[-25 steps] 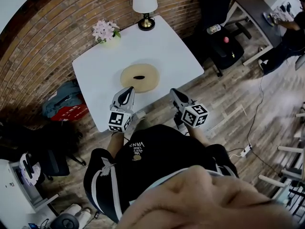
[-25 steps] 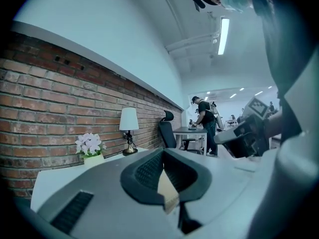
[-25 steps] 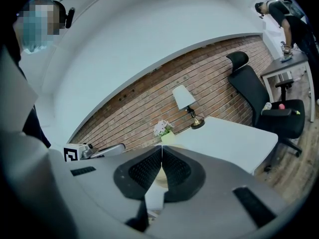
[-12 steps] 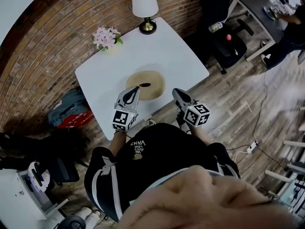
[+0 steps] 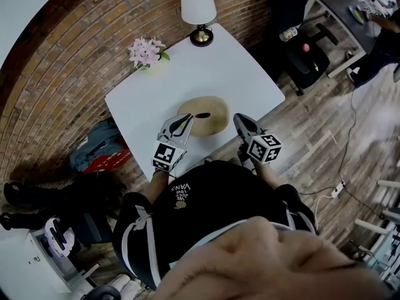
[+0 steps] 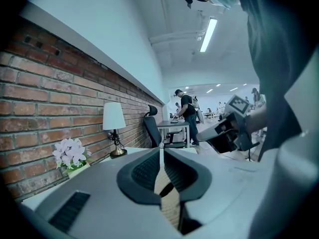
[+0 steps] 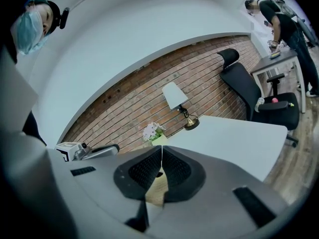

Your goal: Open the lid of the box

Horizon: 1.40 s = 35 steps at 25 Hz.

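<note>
A round tan woven box (image 5: 211, 114) with a small dark knob on its lid sits near the front of the white table (image 5: 212, 67). My left gripper (image 5: 185, 119) is shut with nothing in it, its tip at the box's left edge. My right gripper (image 5: 240, 119), also shut and holding nothing, hovers just right of the box. In the left gripper view the closed jaws (image 6: 161, 151) point over the woven lid (image 6: 168, 203), and the right gripper (image 6: 224, 131) shows beyond. In the right gripper view the shut jaws (image 7: 162, 158) hide most of the box (image 7: 156, 192).
A lamp (image 5: 199, 5) and a pot of pink flowers (image 5: 147, 52) stand at the table's far side by the brick wall. A black office chair (image 5: 306, 55) stands to the right, bags (image 5: 94, 149) lie on the floor to the left. A person stands at a desk (image 6: 185, 108).
Both grippers have come closer to the box. The left tip now reaches its edge, and the table sits nearer in the head view. The jaws stay shut.
</note>
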Tool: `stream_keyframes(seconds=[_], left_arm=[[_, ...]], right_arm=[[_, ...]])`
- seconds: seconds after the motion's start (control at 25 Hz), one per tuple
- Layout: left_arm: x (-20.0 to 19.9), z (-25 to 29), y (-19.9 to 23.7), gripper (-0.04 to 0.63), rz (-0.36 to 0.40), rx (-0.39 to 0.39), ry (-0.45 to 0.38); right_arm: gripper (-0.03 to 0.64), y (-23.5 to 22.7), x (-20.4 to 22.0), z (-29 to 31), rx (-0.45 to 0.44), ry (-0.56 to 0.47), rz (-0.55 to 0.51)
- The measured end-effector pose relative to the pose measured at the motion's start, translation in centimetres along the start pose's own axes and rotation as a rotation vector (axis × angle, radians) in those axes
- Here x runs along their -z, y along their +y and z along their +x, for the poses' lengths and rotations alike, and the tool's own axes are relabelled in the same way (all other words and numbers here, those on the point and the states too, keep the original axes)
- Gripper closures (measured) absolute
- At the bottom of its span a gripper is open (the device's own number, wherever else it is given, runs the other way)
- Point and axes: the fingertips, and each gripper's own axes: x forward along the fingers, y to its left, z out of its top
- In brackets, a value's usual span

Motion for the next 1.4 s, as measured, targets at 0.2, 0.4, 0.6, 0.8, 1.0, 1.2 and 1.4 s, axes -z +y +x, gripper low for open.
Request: stream_keyframes(seconds=[0.2, 0.4, 0.6, 0.8, 1.0, 1.2, 1.4], left_arm=[[0.7, 0.3, 0.8, 0.581, -0.006, 0.015, 0.010], [0.9, 1.8, 0.4, 0.563, -0.011, 0.013, 0.016], [1.1, 3.5, -0.9, 0.456, 0.003, 0.048, 0.034], [2.1, 5.0, -2.1, 0.322, 0.072, 0.083, 0.113], [4.1, 5.8, -2.9, 0.258, 0.142, 0.118, 0.192], [6.2, 6.4, -3.6, 0.222, 0.221, 0.174, 0.302], [8.1, 6.7, -4.2, 0.206, 0.322, 0.248, 0.422]], right_arm=[[0.614, -0.5, -0.2, 1.1, 0.011, 0.005, -0.009], [0.614, -1.6, -0.6, 2.0, -0.022, 0.036, -0.046], [0.614, -2.4, -0.7, 2.9, -0.103, 0.115, -0.122], [0.612, -3.5, -0.8, 3.8, -0.167, 0.179, -0.135], [0.612, -4.1, -0.8, 4.7, -0.210, 0.224, -0.138], [0.612, -4.3, -0.7, 5.3, -0.245, 0.254, -0.143], [0.612, -4.6, -0.4, 5.7, -0.267, 0.280, -0.156]])
